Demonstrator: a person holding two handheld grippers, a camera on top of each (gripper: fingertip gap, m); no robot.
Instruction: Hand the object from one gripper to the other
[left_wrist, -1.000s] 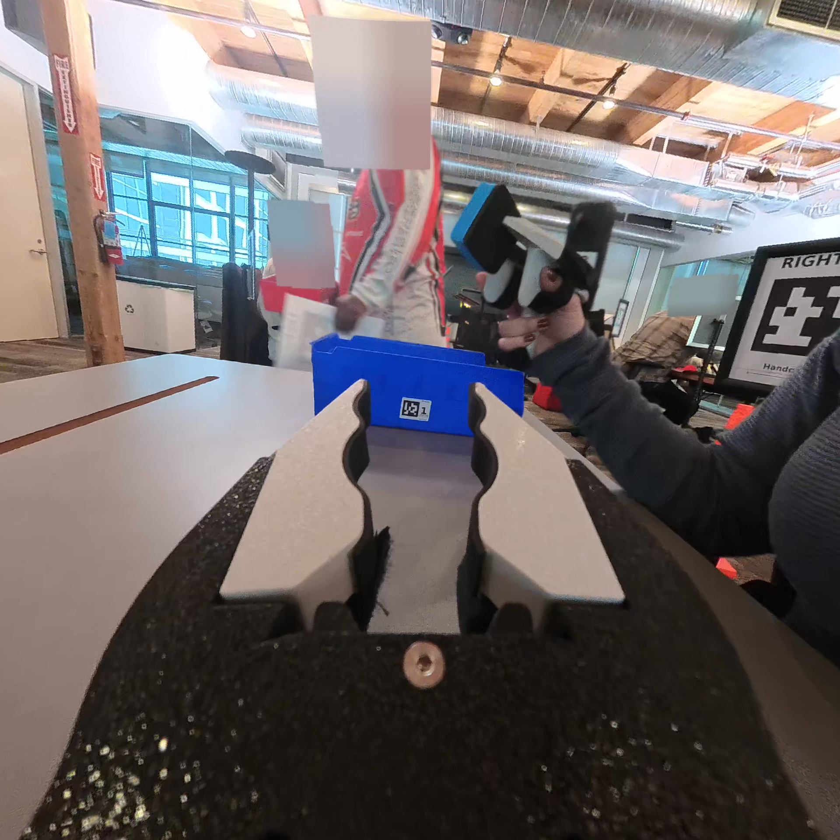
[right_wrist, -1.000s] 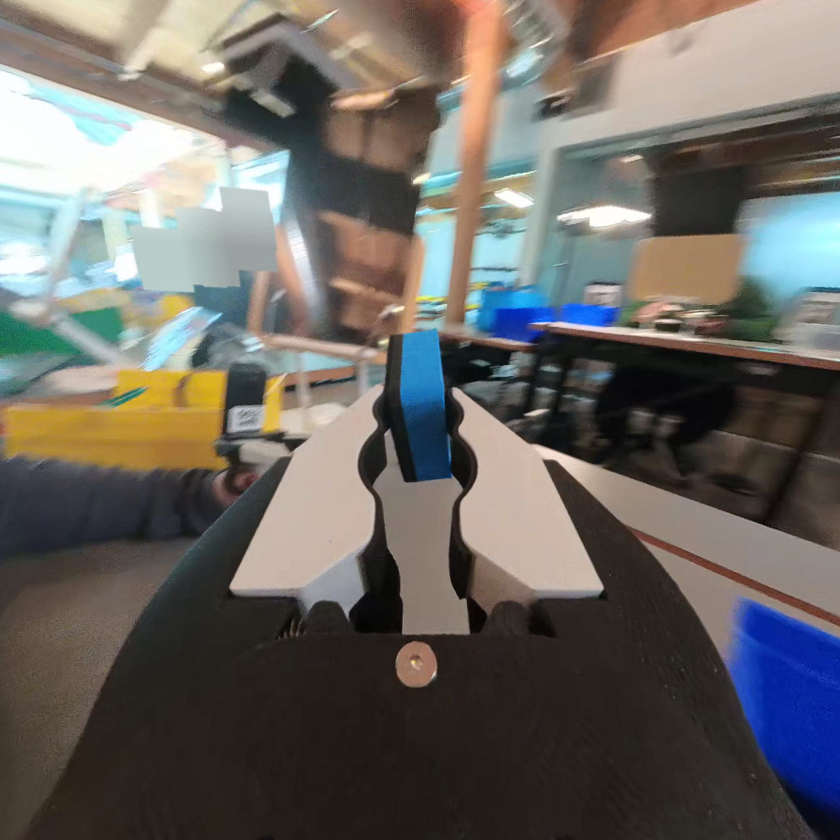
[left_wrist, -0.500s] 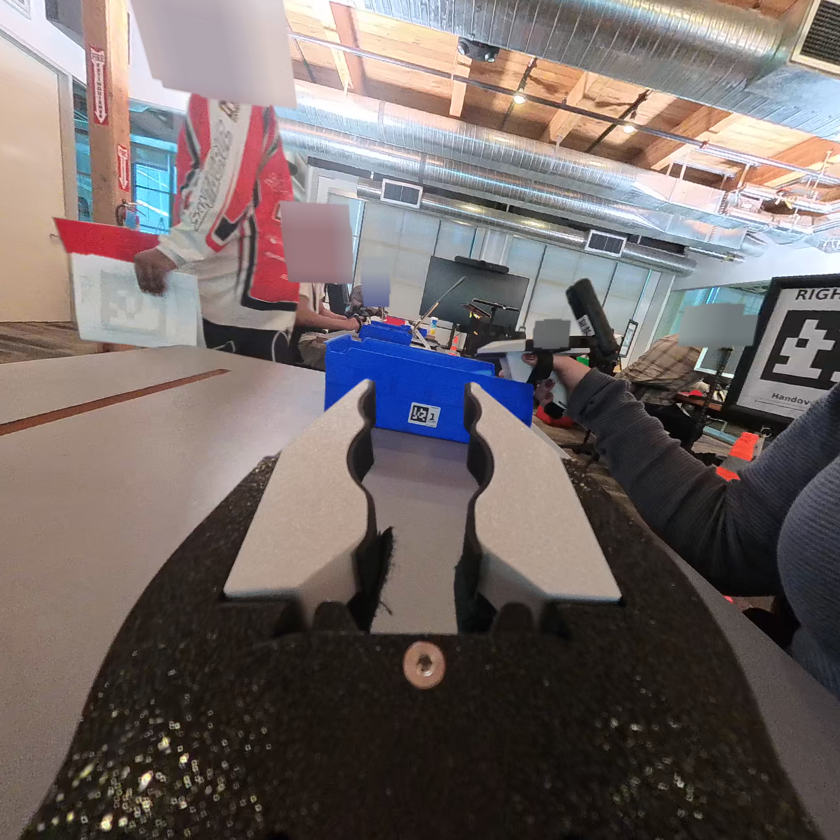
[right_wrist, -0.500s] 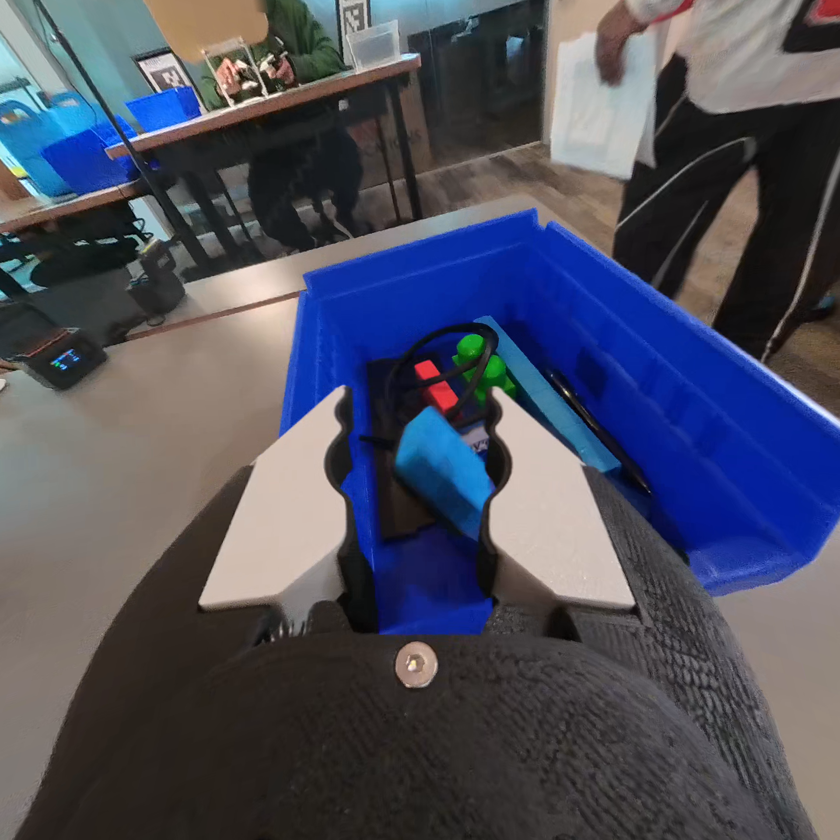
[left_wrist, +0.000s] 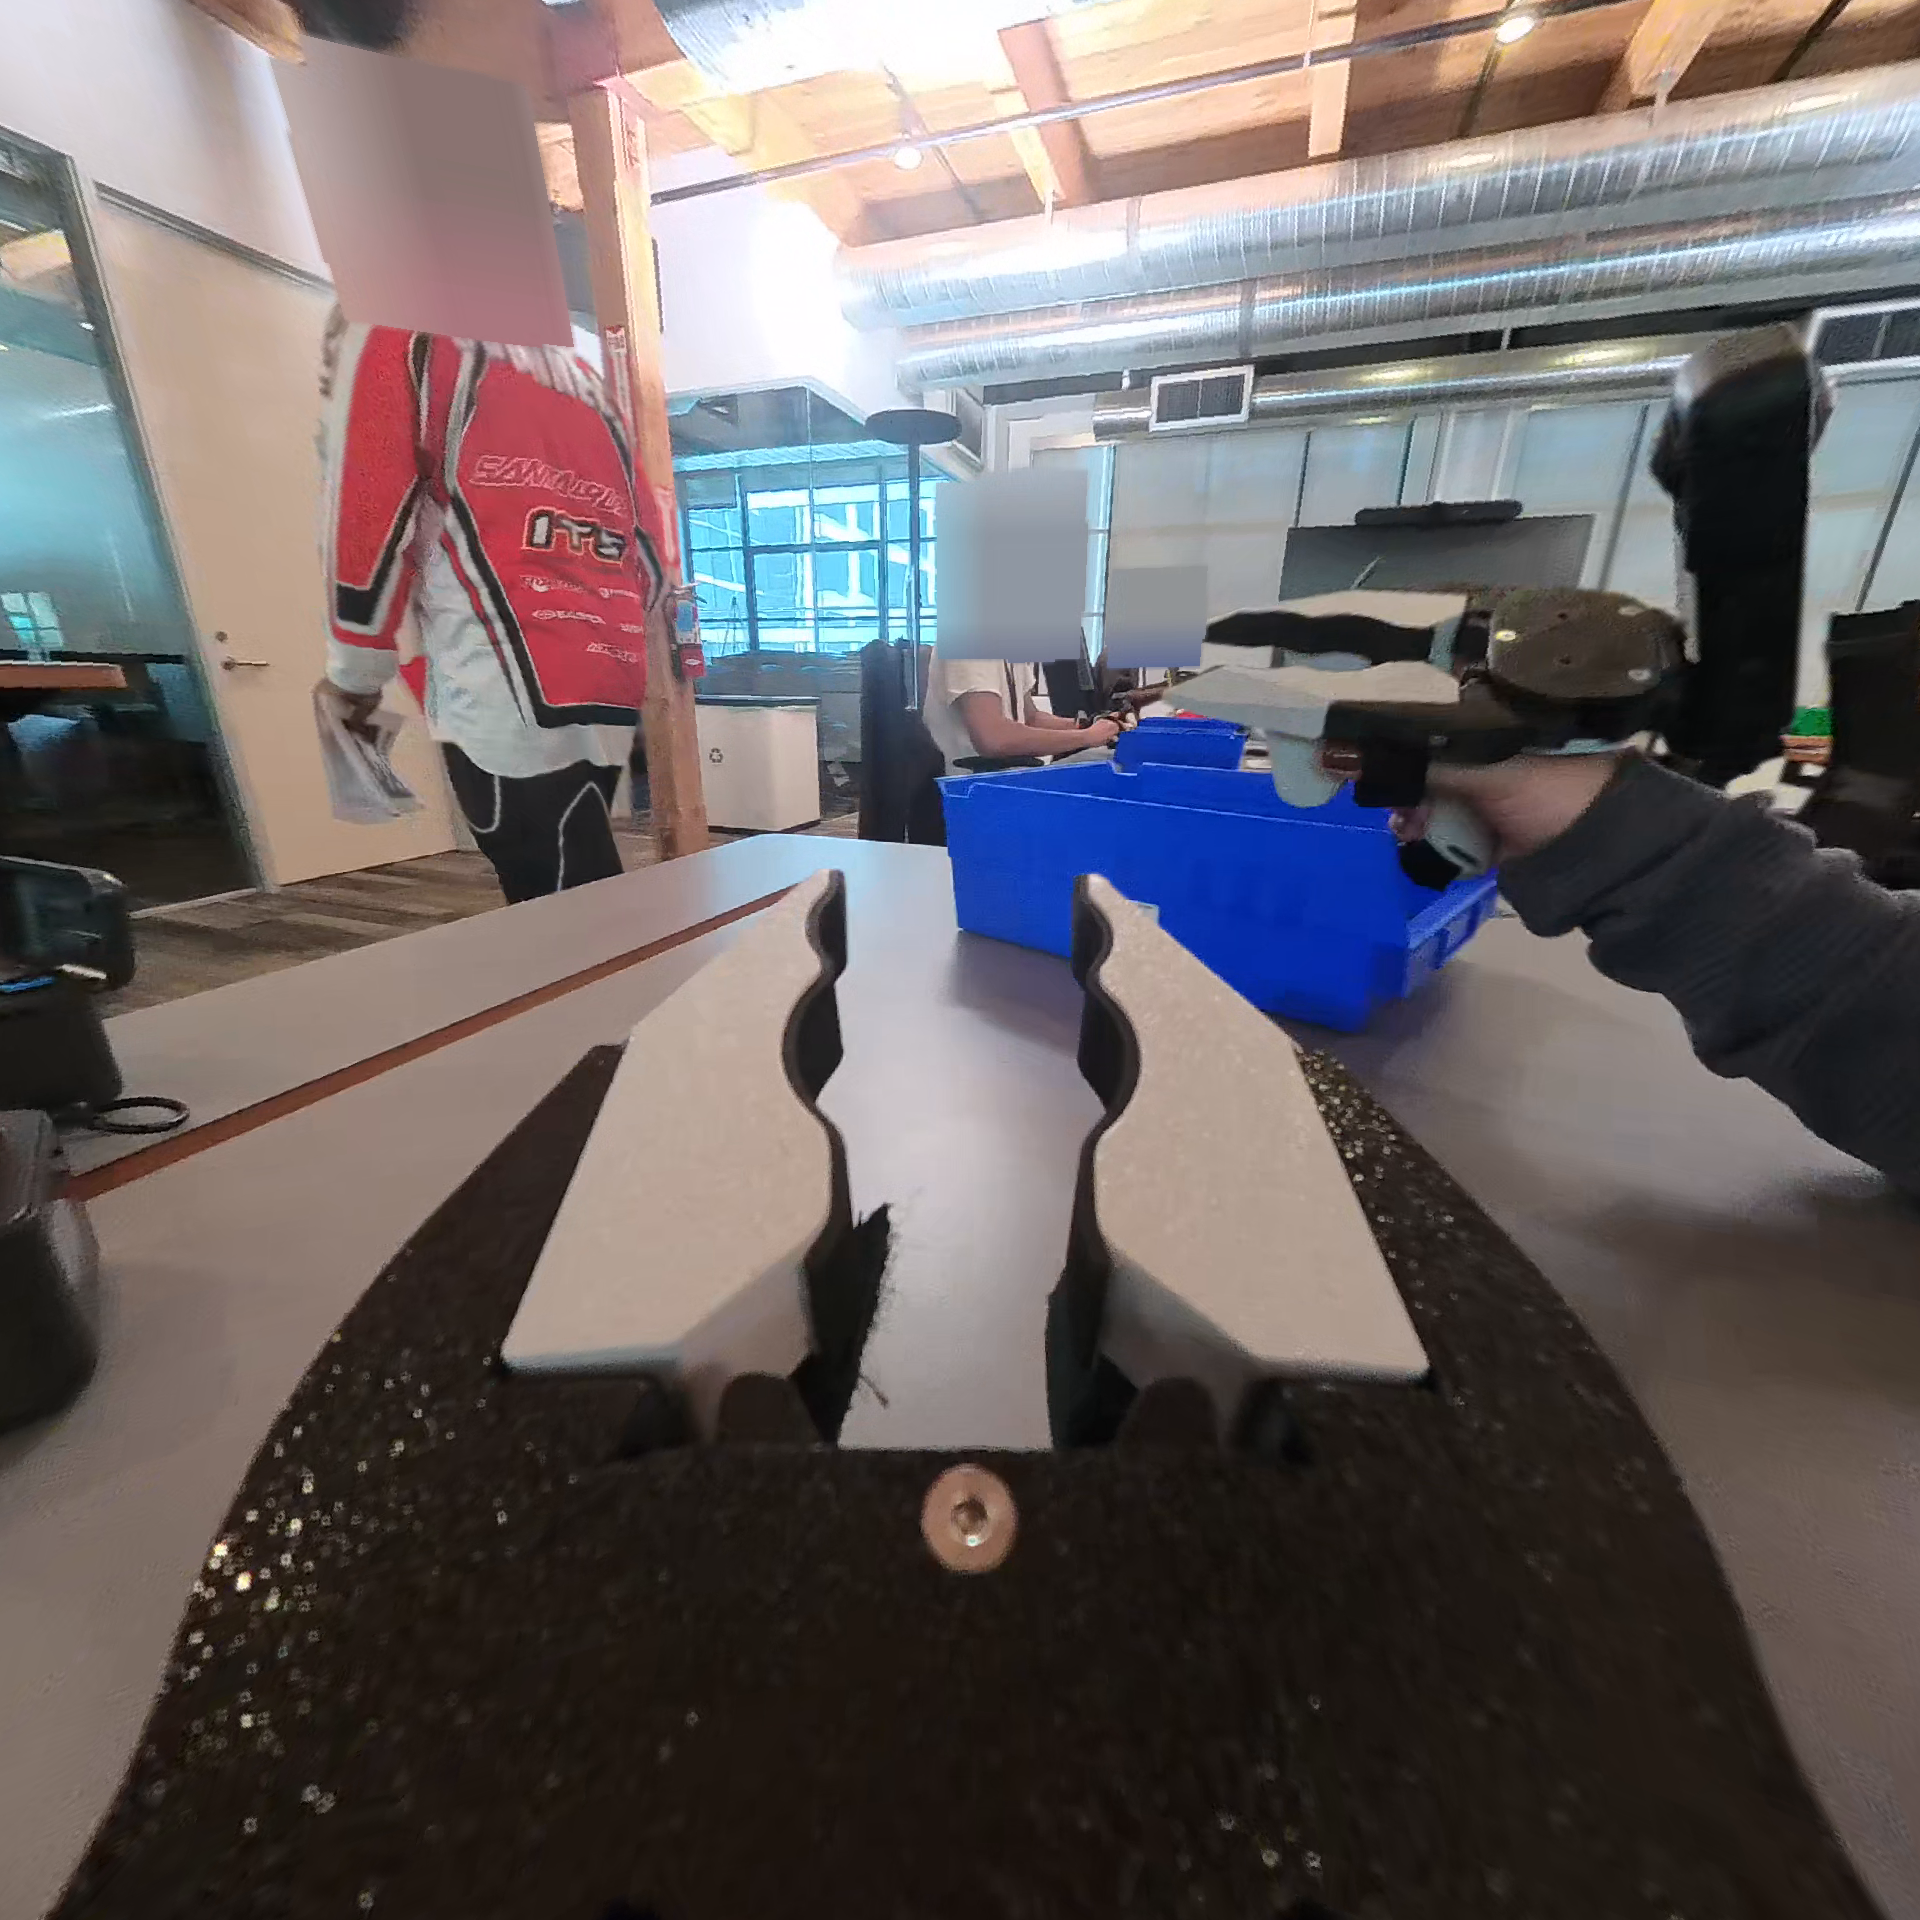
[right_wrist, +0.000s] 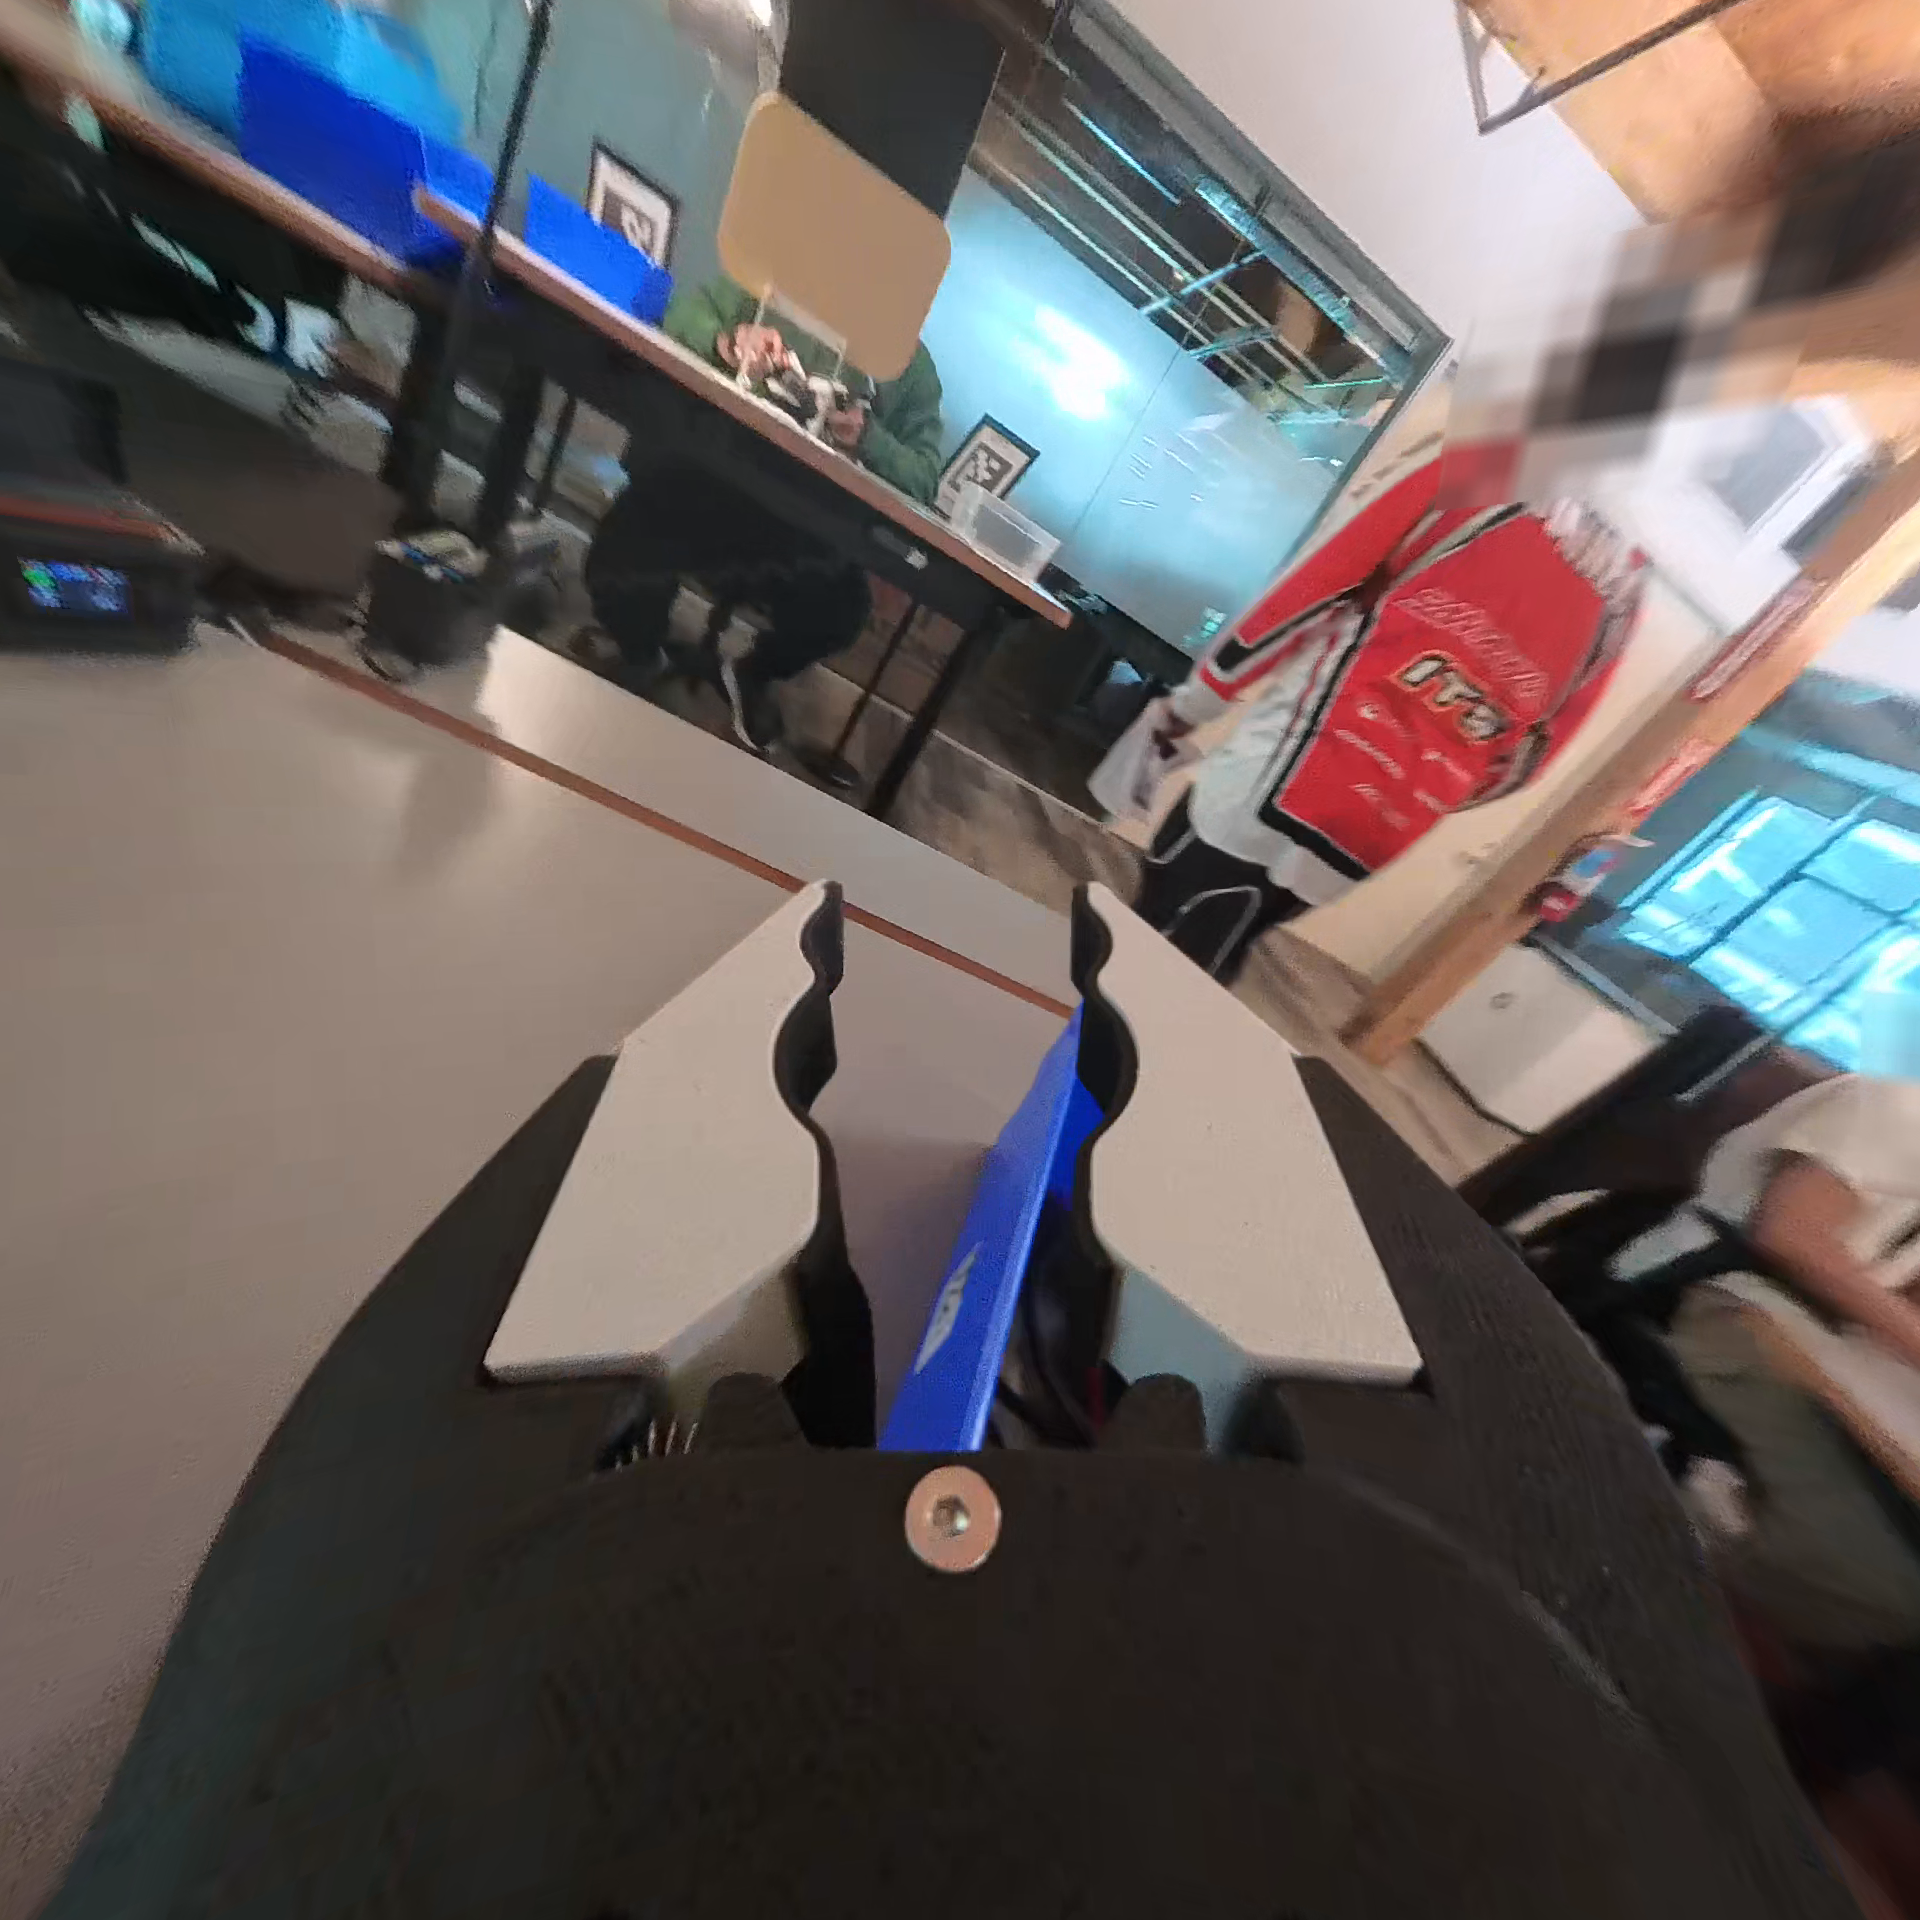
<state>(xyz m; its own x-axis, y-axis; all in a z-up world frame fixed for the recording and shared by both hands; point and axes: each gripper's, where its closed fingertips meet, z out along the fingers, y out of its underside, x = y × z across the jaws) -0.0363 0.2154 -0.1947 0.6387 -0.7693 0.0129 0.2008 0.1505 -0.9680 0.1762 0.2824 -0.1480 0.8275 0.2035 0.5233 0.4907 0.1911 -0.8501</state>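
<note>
Object to hand over is showing in neither view, so we are not placing it; we are holding left gripper (left_wrist: 956, 894) and right gripper (right_wrist: 951, 904) wide and empty, the right hovering over the blue bin (left_wrist: 1195, 883), at two o'clock from the left

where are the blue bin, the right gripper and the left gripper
blue bin (left_wrist: 1174, 883), left wrist view, near side wall
right gripper (left_wrist: 1236, 660), left wrist view, between its fingertips
left gripper (left_wrist: 956, 904), left wrist view, between its fingertips

Open-plan office-lab — exposed ducts (left_wrist: 1455, 239), timber beams, glass-walled rooms, worktables (right_wrist: 727, 384), blue bins (left_wrist: 1195, 883)
</note>
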